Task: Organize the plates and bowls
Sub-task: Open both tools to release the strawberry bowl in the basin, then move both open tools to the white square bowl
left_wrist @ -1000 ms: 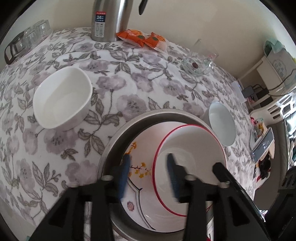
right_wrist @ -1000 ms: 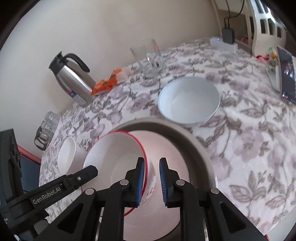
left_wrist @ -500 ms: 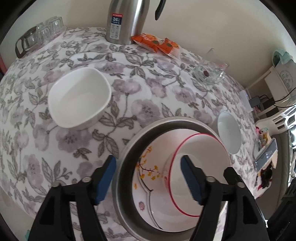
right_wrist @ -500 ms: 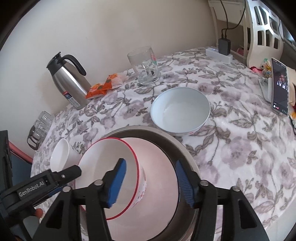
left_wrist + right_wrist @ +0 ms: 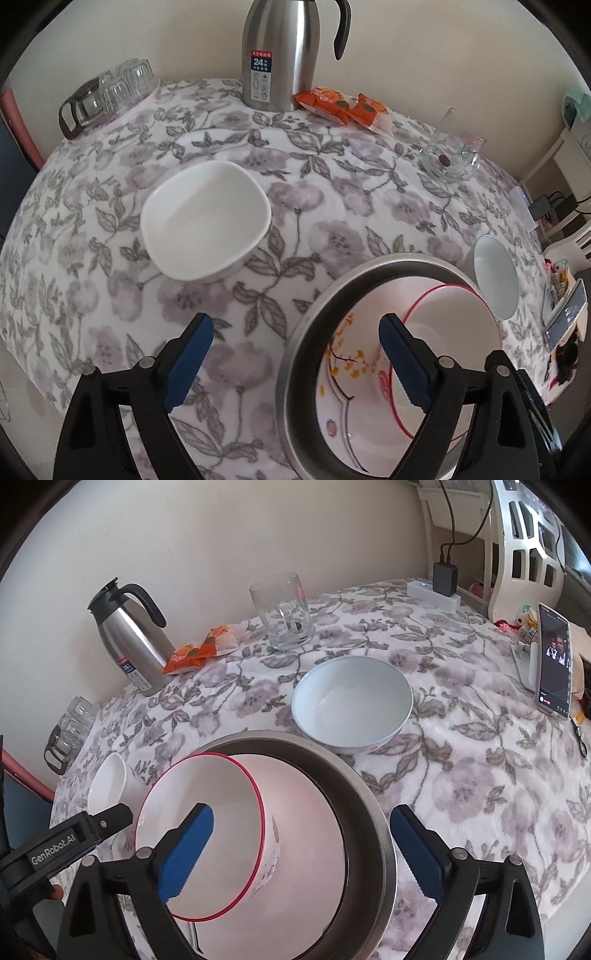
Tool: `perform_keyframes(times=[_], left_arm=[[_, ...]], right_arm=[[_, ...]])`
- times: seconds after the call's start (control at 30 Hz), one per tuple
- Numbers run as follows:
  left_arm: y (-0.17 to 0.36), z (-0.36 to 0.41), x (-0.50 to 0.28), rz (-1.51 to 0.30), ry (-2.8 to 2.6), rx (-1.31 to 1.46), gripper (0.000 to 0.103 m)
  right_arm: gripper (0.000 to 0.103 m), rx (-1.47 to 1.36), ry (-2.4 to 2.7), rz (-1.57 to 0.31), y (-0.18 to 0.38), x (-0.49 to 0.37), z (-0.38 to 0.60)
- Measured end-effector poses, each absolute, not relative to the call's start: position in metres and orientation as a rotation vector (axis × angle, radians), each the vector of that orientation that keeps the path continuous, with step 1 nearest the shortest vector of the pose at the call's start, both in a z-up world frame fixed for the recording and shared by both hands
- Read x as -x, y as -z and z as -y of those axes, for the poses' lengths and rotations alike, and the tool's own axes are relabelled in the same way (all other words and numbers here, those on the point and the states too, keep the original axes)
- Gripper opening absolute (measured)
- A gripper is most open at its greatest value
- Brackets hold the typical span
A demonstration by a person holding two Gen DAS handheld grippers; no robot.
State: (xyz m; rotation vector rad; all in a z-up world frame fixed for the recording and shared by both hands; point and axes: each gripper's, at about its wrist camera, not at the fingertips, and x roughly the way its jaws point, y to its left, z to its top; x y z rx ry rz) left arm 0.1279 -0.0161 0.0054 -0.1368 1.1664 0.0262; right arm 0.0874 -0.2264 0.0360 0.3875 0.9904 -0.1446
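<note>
Both grippers, left [image 5: 295, 360] and right [image 5: 301, 849], have just spread wide, holding nothing. Red-rimmed white bowl [image 5: 207, 834] sits in steel basin [image 5: 373, 812]. Next take the far-left square white bowl [image 5: 205, 221] by its rim.

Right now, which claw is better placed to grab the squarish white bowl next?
Probably the left claw: the squarish white bowl lies just beyond its open jaws. From the right claw it sits far off, past the red-rimmed bowl.

Rimmed bowl [image 5: 207, 830] on plate [image 5: 343, 398] inside metal basin [image 5: 365, 812], square bowl [image 5: 205, 221] left, round bowl [image 5: 352, 709] behind
</note>
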Motion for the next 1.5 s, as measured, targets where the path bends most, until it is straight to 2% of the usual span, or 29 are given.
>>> perform_keyframes(times=[0.27, 0.7, 1.2, 1.5], left_arm=[[-0.006, -0.006, -0.129, -1.151, -0.091, 0.136, 0.095], [-0.003, -0.104, -0.128, -1.146, -0.315, 0.234, 0.095], [-0.002, -0.174, -0.12, -1.126, -0.407, 0.37, 0.095], [-0.004, -0.203, -0.114, -1.087, -0.42, 0.431, 0.095]], right_arm=[[0.103, -0.358, 0.136, -0.969, -0.04, -0.088, 0.217], [0.103, -0.331, 0.049, -0.897, -0.06, -0.09, 0.182], [0.103, -0.2, -0.132, -0.84, -0.076, -0.095, 0.091], [0.103, -0.153, -0.256, -0.876, -0.063, -0.097, 0.042]])
